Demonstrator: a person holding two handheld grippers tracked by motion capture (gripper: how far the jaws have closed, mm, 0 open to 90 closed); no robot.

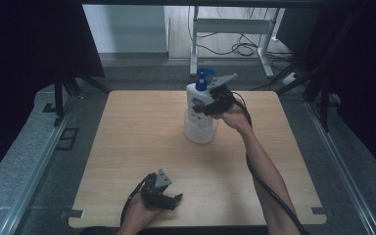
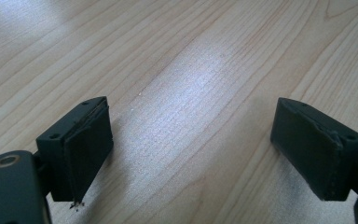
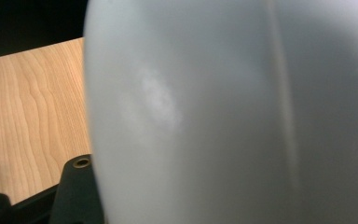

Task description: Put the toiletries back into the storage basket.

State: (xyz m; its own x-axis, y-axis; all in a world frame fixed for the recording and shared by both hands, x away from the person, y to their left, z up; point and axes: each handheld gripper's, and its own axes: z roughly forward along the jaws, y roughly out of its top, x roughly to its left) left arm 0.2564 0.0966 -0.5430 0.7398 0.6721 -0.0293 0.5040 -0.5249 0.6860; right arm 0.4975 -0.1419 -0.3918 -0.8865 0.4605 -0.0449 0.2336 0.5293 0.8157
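A white pump bottle [image 1: 197,99] with a blue pump head stands upright at the table's far middle. Its base meets a round, pale, translucent tub [image 1: 200,131]; whether it sits inside the tub or just over it I cannot tell. My right gripper [image 1: 210,104] comes in from the bottle's right side and is shut on its body. In the right gripper view the bottle's white wall [image 3: 223,112] is pressed up close and hides both fingertips. My left gripper [image 1: 170,199] rests near the front edge, and in its own view this gripper [image 2: 191,126] is open over bare wood.
The light wooden table [image 1: 137,147] has grey rails along both sides. Beyond its far edge stands a white metal frame [image 1: 230,29] with cables on the floor. A black cable [image 1: 269,188] trails along the right forearm.
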